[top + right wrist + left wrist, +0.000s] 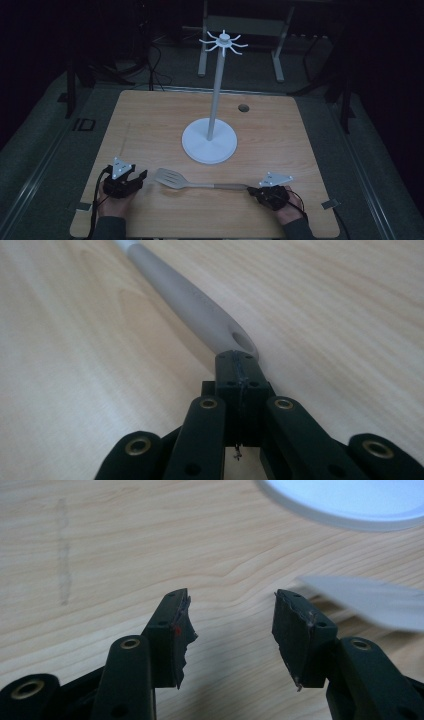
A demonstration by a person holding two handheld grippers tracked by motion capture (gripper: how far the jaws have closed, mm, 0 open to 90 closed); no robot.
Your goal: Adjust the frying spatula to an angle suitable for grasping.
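Slotted spatula [190,182] is seen lying flat near the table [150,120] front edge, in front of the white hook stand [210,142], blade to the left, handle to the right. It is judged light and stiff; the smooth handle may slip, so a hold at the handle end by the hanging hole [242,341] is suggested. Right gripper [239,360] is laid low and level at that handle tip, jaws pressed together, nothing visibly between them. Left gripper [232,620] is rested beside the blade, jaws parted and empty
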